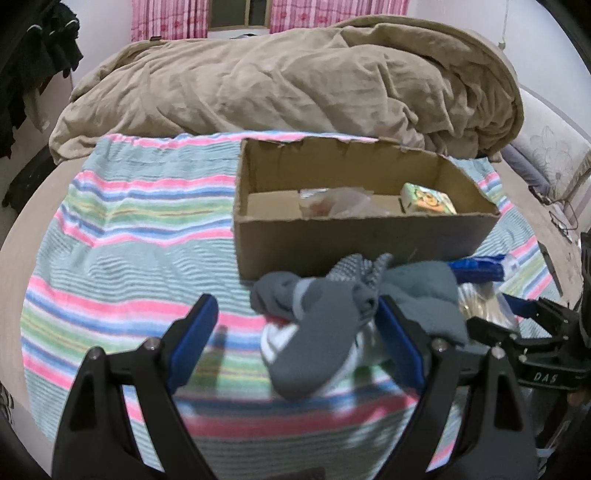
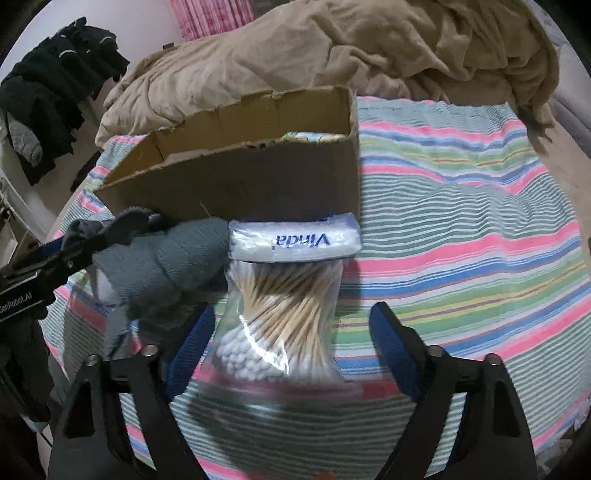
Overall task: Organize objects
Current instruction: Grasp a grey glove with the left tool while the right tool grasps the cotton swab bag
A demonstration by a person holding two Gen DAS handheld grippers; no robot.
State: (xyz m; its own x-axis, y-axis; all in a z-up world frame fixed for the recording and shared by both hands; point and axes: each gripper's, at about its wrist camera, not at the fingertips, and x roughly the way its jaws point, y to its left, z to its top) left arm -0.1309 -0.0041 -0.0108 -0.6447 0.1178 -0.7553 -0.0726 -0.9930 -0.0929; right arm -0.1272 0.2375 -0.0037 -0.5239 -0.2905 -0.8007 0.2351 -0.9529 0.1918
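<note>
Here the left gripper [image 1: 297,325] hangs low over a striped towel [image 1: 129,229] spread on the bed, its jaws wide apart. A grey sock [image 1: 317,354] lies between them, closer to the right finger, and nothing is pinched. The sock sits in a small heap with a speckled grey cloth [image 1: 360,271] and a blue-grey cloth [image 1: 424,295], just in front of the box [image 1: 365,236].

The box is open-topped cardboard with torn edges. Inside it are a crumpled clear wrapper [image 1: 328,203] near the middle and a small green carton [image 1: 428,199] at the right end.

The right gripper [image 2: 291,332] also has its jaws spread wide. A clear bag of cotton swabs [image 2: 284,325] lies flat on the towel between the fingers, nearer the left one; whether that finger touches the bag cannot be told. The swab sticks point toward the box, their white tips toward the camera. A Vinda tissue pack [image 2: 295,240] rests across the far end of the bag, right against the front wall of the box. The blue-grey cloth is just left of the pack.

A rumpled tan blanket [image 1: 295,85] fills the bed behind the box. Dark clothes [image 2: 55,85] hang at the left, and pink curtains [image 1: 166,18] show at the back.
</note>
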